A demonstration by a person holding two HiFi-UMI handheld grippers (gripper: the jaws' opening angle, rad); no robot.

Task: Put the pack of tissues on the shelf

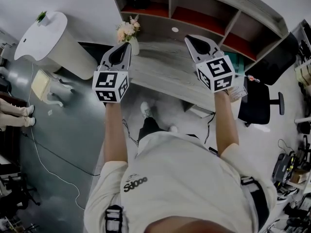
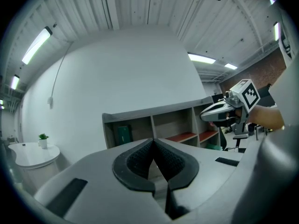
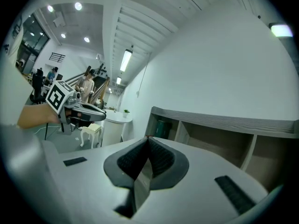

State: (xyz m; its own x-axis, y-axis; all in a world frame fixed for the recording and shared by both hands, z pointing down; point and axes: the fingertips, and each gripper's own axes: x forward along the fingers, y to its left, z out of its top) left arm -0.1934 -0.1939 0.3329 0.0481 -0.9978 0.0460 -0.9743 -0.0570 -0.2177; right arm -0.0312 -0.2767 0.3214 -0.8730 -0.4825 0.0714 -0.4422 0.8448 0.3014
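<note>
Above desk (image 1: 160, 67), left gripper (image 1: 127, 44) and right gripper (image 1: 189, 37) hover, jaws together.

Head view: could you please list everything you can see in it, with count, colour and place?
Desk: one, grey wood, centre.
Shelf: one, grey with red compartment floors, along the desk's back.
Flowers: one bunch, pink and cream, on the desk's left end.
Round table: one, white, upper left.
Plant: one, green, on the round table.
Stool: one, cream, on the floor at left.
Office chair: one, black, right.
Left gripper: one, grey, shut and empty, over the desk's left end.
Right gripper: one, grey, shut and empty, over the desk.
</note>
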